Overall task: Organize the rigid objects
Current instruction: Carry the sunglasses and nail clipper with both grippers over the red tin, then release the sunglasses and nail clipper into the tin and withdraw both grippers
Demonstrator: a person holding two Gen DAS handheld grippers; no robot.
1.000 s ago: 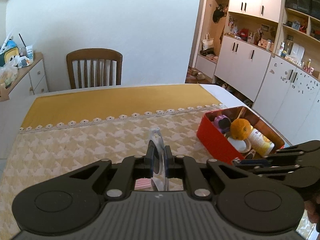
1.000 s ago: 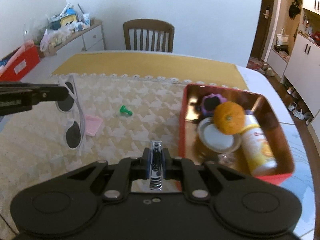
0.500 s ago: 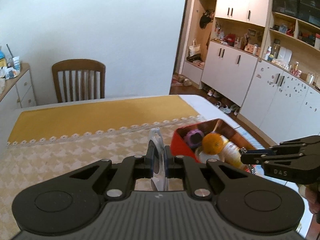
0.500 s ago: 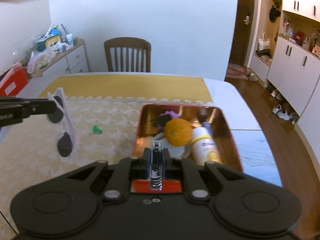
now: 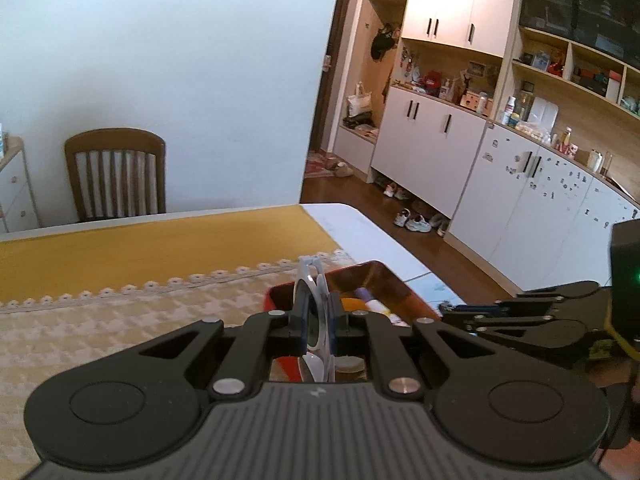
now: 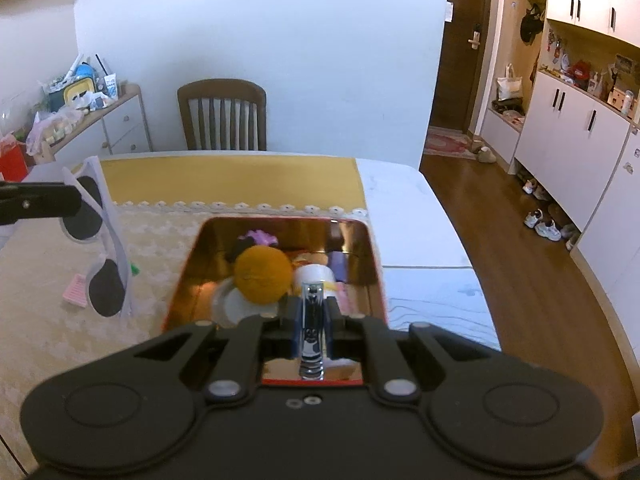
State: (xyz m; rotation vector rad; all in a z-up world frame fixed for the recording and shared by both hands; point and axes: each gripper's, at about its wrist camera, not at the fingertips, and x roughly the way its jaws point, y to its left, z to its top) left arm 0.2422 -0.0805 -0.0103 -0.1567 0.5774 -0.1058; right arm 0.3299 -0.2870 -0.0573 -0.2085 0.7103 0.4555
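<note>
My left gripper is shut on white-framed sunglasses and holds them in the air just left of the red tin. In the right wrist view the sunglasses hang from the left gripper's fingers. My right gripper is shut on a silver nail clipper and hovers over the near end of the red tin. The tin holds an orange, a white bottle, a purple item and a round lid.
A pink card and a small green piece lie on the patterned tablecloth left of the tin. A wooden chair stands at the table's far side. White cabinets line the right wall. The table's right edge is near the tin.
Both grippers have moved right. The right gripper with the clipper now hangs over the tin's near end. The left gripper has carried the sunglasses up beside the tin.
</note>
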